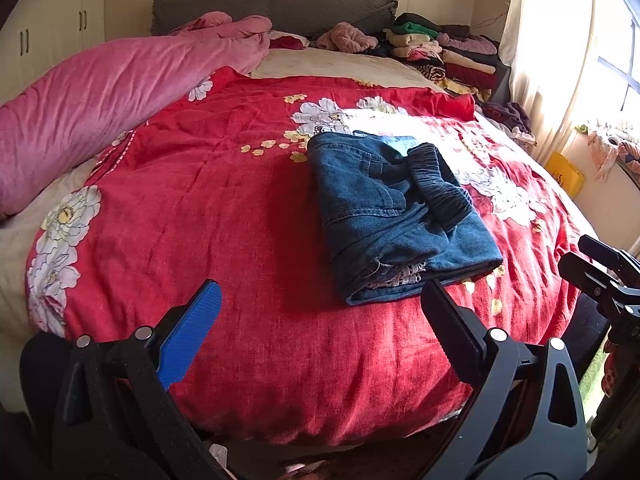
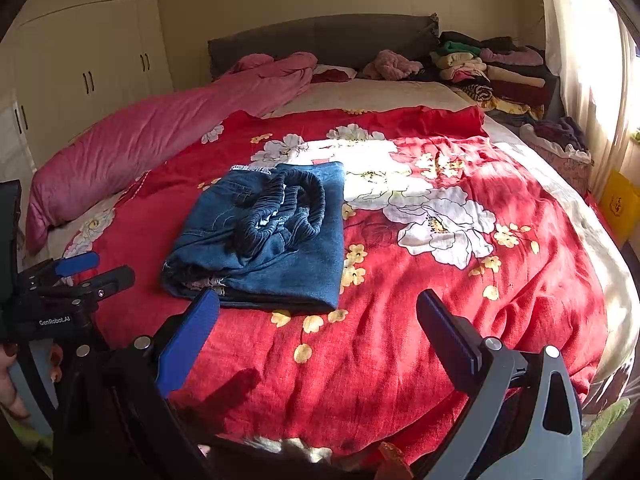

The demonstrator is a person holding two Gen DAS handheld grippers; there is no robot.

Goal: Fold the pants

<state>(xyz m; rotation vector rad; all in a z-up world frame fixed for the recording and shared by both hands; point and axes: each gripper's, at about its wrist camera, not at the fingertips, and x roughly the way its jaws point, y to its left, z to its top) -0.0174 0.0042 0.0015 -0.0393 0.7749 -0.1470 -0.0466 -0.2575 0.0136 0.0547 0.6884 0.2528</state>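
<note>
1. Two claws, left claw (image 1: 320, 316) and right claw (image 2: 318, 324), are spread wide and hold nothing.
2. The pants (image 1: 396, 216) lie folded on the bed (image 1: 240, 208).
3. You likely feel thick, soft, rather heavy denim; grip the layered edge.

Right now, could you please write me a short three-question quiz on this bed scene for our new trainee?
1. True or false: the denim pants lie folded on the red floral bedspread.
2. Multiple choice: the left tongs and the right tongs are A) both open and holding nothing, B) both shut on the pants, C) one open and one shut.
3. Short answer: what lies along the bed's left edge beside the bedspread?

Key: 1 true. 2 A. 3 a long pink quilt, bunched up.
</note>
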